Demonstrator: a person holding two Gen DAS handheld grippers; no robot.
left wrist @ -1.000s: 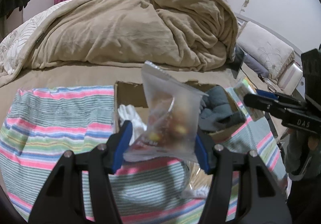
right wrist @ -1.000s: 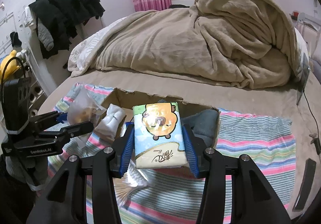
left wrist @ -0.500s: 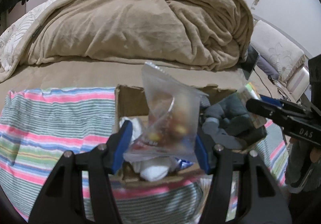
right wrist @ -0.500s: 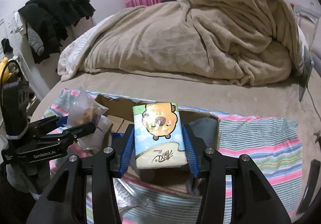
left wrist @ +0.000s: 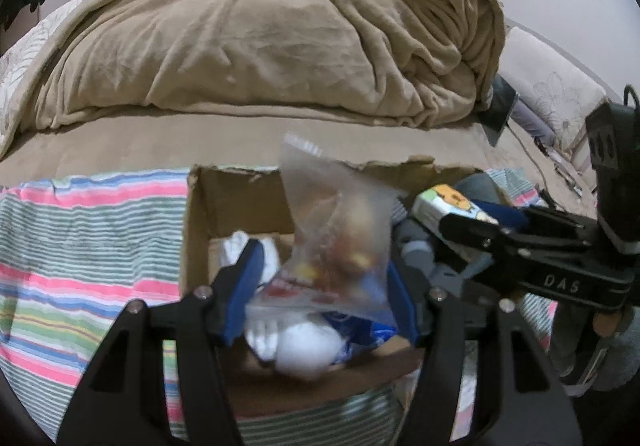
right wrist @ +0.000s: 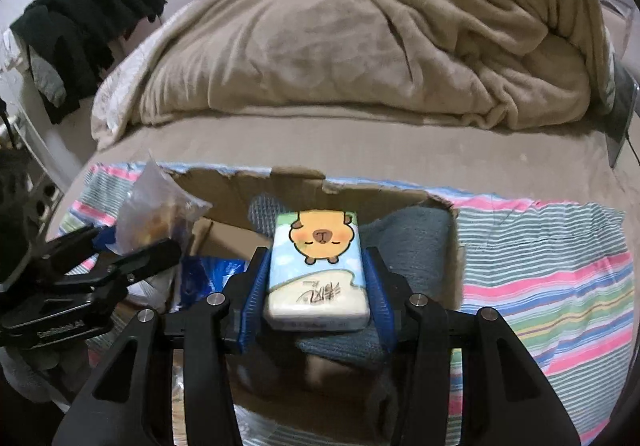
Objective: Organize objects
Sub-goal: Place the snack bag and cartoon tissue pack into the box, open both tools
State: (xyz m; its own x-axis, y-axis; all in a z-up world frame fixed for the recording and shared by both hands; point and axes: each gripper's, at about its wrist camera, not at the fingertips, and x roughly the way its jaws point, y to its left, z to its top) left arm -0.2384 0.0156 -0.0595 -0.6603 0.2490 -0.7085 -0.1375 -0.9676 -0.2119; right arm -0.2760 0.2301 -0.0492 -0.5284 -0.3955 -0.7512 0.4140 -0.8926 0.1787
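Clear plastic, the snack bag (left wrist: 336, 246) is pinched low between your left gripper (left wrist: 320, 298) jaws so its floppy top stands free above the white socks (left wrist: 296, 346) just beyond the tips. Your right gripper (right wrist: 316, 294) squeezes the tissue pack (right wrist: 318, 270) flat by both long sides, poised over the cardboard box (right wrist: 224, 190) and grey cloth (right wrist: 412, 238), probably ready for dropping in.

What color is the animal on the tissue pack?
Orange, with pink cheeks, on the tissue pack. The right wrist view shows it best.
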